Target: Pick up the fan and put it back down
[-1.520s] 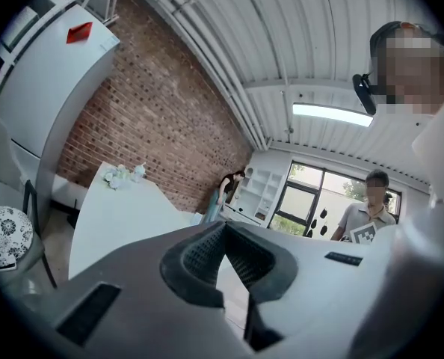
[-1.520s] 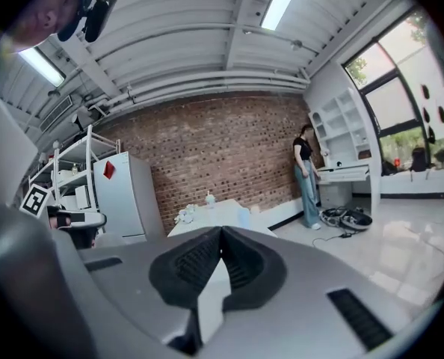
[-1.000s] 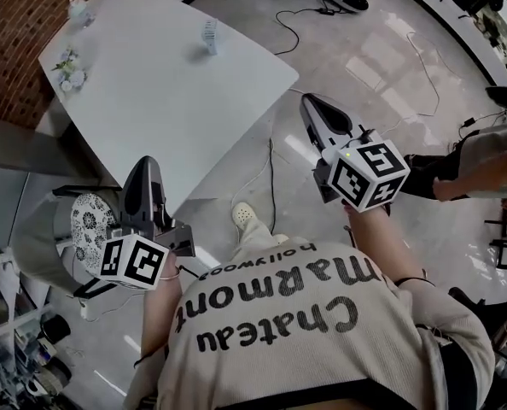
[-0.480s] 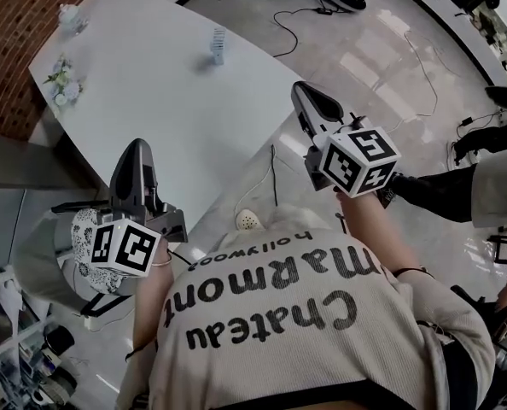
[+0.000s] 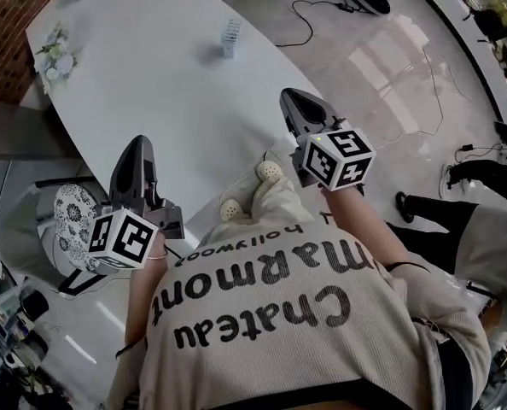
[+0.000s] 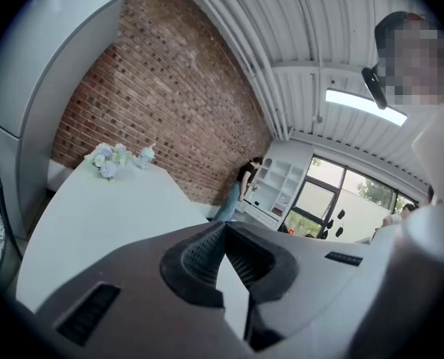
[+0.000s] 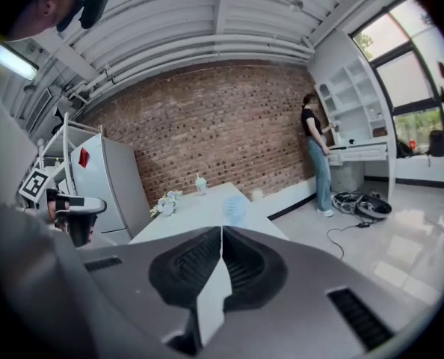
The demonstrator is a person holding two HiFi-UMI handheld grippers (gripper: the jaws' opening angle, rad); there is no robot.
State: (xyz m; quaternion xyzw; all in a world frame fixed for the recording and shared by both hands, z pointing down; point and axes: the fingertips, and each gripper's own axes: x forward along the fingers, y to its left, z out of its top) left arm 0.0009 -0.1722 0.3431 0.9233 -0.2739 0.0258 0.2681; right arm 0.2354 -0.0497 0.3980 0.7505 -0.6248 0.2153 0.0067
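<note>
Left gripper (image 5: 138, 146) and right gripper (image 5: 289, 101) have come closer to the white table (image 5: 151, 84); it stands beside a brick wall (image 5: 6, 7) on glossy floor (image 5: 390, 67); fan (image 5: 230, 34) stands upright near the table's far edge, well ahead of both; both pairs of jaws are clenched on nothing.

The fan (image 7: 235, 206) is pale blue, the table (image 5: 151, 84) white, the brick wall (image 7: 222, 126) red-brown; the left gripper (image 5: 138, 146) and right gripper (image 5: 289, 102) are grey, with black-and-white square markers.
</note>
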